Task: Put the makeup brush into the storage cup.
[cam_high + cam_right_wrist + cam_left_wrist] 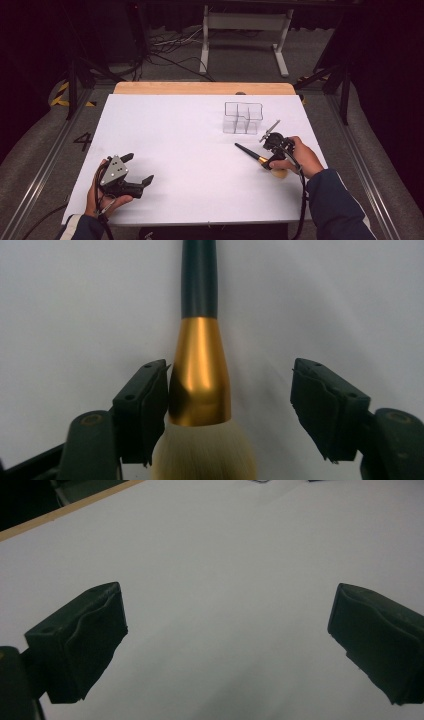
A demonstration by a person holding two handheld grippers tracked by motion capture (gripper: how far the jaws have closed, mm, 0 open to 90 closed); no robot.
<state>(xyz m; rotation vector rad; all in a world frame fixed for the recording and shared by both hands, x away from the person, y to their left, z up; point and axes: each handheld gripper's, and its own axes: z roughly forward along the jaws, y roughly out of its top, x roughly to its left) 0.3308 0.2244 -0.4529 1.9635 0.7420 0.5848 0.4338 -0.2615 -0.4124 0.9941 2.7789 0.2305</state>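
Fingers (145, 410) astride brush (200, 370), organizer (243, 118) beyond

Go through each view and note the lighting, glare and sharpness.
High view: bright white table, dark surroundings, soft detail. Left gripper view: left tongs blurred, table evenly lit. Right gripper view: glare streak on the makeup brush gold ferrule, bristles soft, faint shadow beside it.

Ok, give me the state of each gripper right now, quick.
Left gripper: open, nothing between its fingers.
Right gripper: open around the makeup brush; one finger sits by the gold ferrule, the other stands clear.
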